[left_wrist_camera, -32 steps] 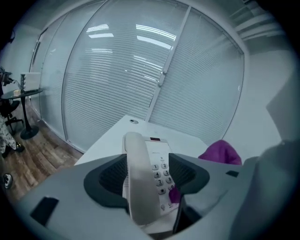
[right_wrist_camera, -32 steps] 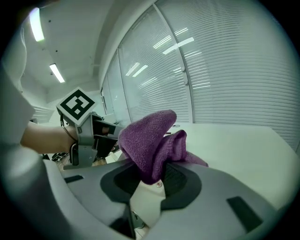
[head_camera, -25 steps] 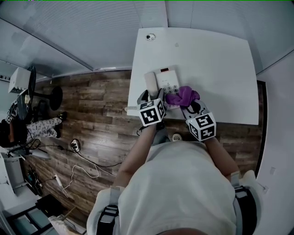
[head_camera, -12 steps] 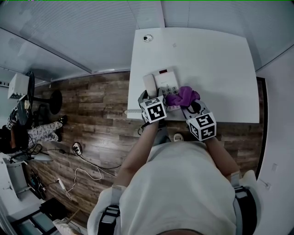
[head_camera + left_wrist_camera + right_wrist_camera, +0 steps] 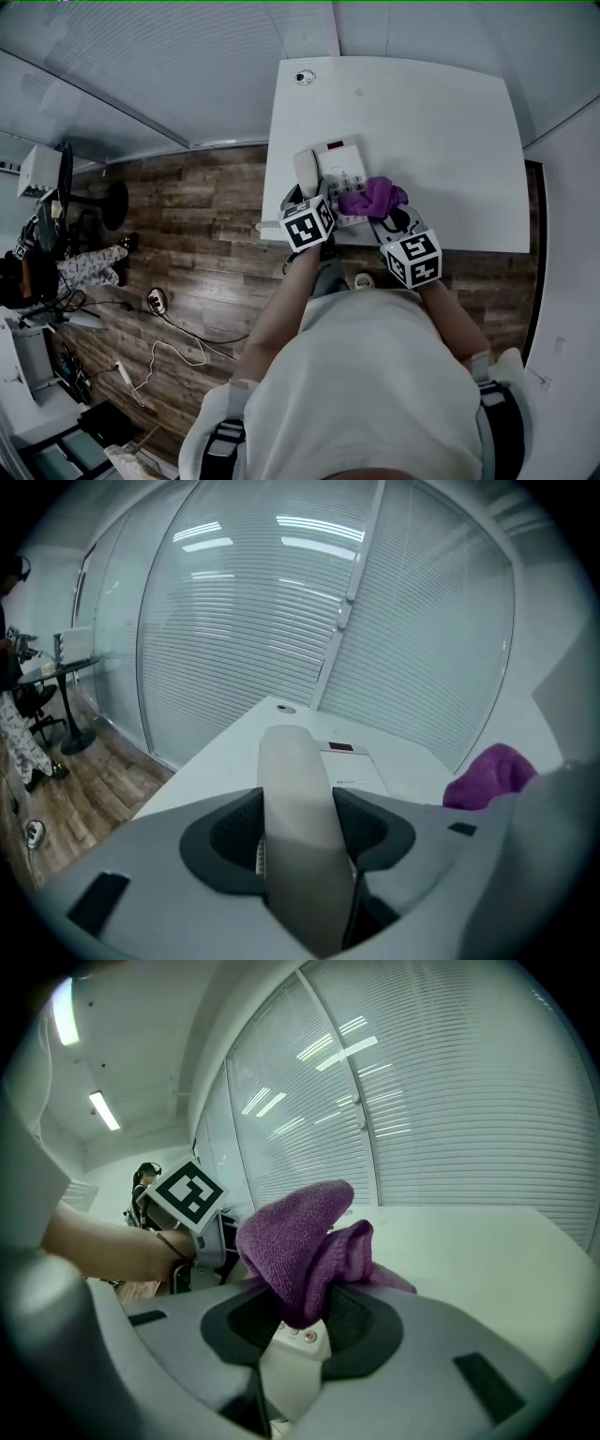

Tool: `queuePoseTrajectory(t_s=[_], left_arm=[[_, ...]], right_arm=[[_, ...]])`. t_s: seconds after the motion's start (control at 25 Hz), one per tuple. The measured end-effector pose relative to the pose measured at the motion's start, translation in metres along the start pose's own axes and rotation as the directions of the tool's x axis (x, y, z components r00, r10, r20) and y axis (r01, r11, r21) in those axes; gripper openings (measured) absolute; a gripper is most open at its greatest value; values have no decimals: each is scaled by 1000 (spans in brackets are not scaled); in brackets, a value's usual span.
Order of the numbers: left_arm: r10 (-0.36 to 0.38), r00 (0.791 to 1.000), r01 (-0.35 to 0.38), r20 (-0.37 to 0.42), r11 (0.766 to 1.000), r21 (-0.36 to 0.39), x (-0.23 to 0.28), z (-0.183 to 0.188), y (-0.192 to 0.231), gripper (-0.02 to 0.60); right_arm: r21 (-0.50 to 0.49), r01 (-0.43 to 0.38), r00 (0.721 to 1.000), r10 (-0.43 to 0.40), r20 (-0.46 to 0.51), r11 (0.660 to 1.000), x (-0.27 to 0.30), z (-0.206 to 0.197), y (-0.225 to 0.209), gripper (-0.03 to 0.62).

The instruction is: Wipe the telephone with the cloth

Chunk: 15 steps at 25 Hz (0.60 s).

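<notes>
A white desk telephone point(image 5: 339, 161) sits at the near left of the white table point(image 5: 441, 141), its handset point(image 5: 307, 173) on the left side. My left gripper point(image 5: 306, 194) straddles the handset point(image 5: 298, 808). Its jaws have just been closing, and both pads now touch the handset's sides. My right gripper point(image 5: 381, 212) is shut on a bunched purple cloth point(image 5: 373, 196), which rests on the telephone's right part. In the right gripper view the cloth point(image 5: 305, 1241) stands up between the jaws, with a corner of the telephone point(image 5: 295, 1358) under it.
A coiled cord point(image 5: 270, 226) hangs at the table's near left edge. A round grommet point(image 5: 307, 76) sits at the far left corner. Glass walls with blinds stand behind the table. Wood floor point(image 5: 197, 244) with cables lies to the left, and a seated person point(image 5: 56, 262) is far left.
The left gripper has edged slightly along the handset. The right gripper and the cloth have stayed where they were.
</notes>
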<state>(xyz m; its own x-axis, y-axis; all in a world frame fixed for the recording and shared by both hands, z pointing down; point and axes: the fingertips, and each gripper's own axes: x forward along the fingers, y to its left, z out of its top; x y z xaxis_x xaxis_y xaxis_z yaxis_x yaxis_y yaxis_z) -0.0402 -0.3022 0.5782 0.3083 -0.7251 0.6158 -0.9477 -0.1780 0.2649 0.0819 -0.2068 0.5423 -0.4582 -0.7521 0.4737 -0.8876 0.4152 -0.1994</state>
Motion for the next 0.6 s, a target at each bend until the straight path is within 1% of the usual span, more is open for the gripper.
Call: queuePoseTrajectory(t_s=[0.16, 0.32, 0.44, 0.6], left_arm=[[-66, 998, 67, 2, 996, -61, -2, 1, 0, 233], [-126, 992, 126, 12, 986, -110, -11, 2, -1, 229], [-178, 984, 180, 29, 971, -155, -15, 1, 0, 227], [-244, 966, 256, 82, 943, -211, -33, 6, 2, 227]], right_arm=[[-3, -3, 1000, 3, 3, 1000, -1, 1, 1, 117], [-7, -8, 1000, 8, 11, 1000, -5, 3, 3, 117], [0, -12, 1000, 12, 18, 1000, -5, 3, 2, 117], [6, -17, 999, 17, 29, 1000, -13, 5, 4, 117]])
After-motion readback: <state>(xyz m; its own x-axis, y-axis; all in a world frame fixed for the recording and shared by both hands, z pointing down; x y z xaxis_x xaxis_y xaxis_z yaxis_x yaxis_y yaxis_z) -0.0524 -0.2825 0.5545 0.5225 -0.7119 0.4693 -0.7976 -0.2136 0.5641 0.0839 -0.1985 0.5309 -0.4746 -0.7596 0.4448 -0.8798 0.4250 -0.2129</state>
